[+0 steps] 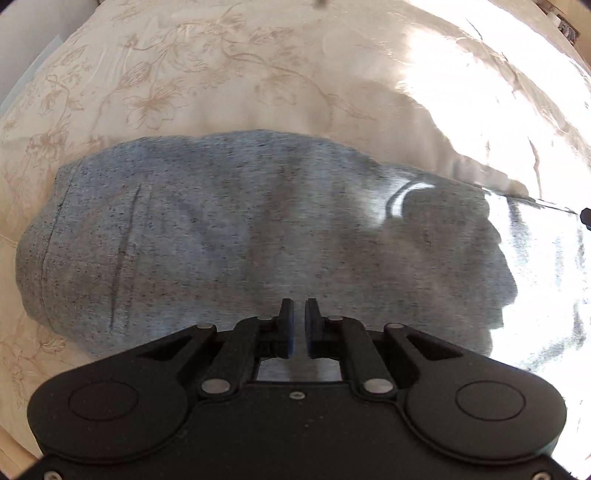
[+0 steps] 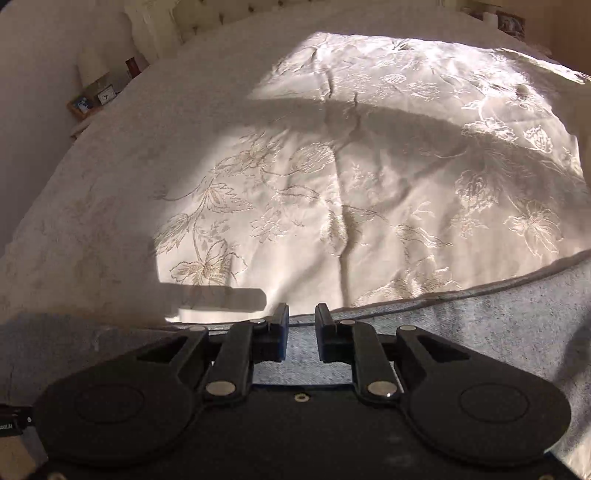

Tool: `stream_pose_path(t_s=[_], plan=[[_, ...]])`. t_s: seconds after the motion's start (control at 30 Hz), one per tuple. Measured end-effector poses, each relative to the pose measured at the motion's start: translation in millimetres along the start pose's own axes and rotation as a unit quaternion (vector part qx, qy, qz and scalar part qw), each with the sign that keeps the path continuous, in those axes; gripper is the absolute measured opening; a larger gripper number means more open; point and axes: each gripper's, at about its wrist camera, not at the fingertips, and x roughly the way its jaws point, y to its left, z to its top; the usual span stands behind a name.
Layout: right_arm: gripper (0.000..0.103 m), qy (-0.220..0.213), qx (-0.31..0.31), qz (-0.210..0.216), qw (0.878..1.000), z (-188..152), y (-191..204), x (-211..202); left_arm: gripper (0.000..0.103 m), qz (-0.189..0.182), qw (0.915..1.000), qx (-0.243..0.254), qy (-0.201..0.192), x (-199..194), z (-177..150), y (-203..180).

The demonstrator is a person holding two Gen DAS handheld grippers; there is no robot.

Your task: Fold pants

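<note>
The grey heathered pants [image 1: 229, 236] lie folded in a broad band across the cream flowered bedspread [image 1: 207, 74], with the waistband and a pocket slit at the left end. My left gripper [image 1: 299, 306] hovers over the pants' near edge, pointing steeply down. Its jaws stand a narrow slit apart with nothing between them. In the right wrist view the pants [image 2: 480, 325] fill the lower right and run under my right gripper [image 2: 301, 314]. That gripper is open and empty over the fabric's far edge.
Strong sunlight washes out the right side of the bedspread [image 2: 369, 166]. A bedside table with a small clock [image 2: 105, 96] and framed pictures stands at the far left. A tufted headboard [image 2: 207, 14] runs along the back.
</note>
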Motion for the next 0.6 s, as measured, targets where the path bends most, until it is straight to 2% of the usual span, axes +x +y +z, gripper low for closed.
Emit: stream_pose_path(t_s=[0.1,0.23,0.37,0.4,0.43,0.47,0.57,0.6], plan=[[0.017,-0.012,0.008,-0.039,0.999,-11.5,-57.9,-26.0,0.014,0.014,0.9997,0.021,-0.004,0.9,-0.2,-38.5],[0.017,-0.006,0.025,-0.101,0.995,-19.4,-147.0,-41.9,0.015,0.022,0.9991,0.035,-0.005,5.6,-4.3,-83.5],[0.017,0.027,0.065,-0.18,0.981,-27.0,-248.1,-38.0,0.015,0.074,0.9952,0.061,0.02,29.7,-11.1,-118.7],[0.01,0.028,0.078,-0.185,0.979,-28.2,-268.0,-40.2,0.015,0.085,0.9941,0.063,0.024,34.6,-11.5,-122.4],[0.005,0.027,0.097,-0.173,0.98,-27.9,-287.5,-45.3,0.015,0.098,0.9931,0.06,0.025,38.0,-12.8,-125.7],[0.005,0.02,0.112,-0.167,0.979,-26.2,-299.8,-52.3,0.015,0.106,0.9925,0.054,0.027,38.7,-12.0,-127.5],[0.02,-0.007,0.113,-0.151,0.982,-21.8,-315.4,-76.4,0.013,0.115,0.993,0.018,0.021,25.6,-9.7,-136.7],[0.021,-0.011,0.115,-0.14,0.983,-21.9,-318.8,-83.1,0.014,0.11,0.9938,0.01,0.017,20.4,-9.0,-140.7]])
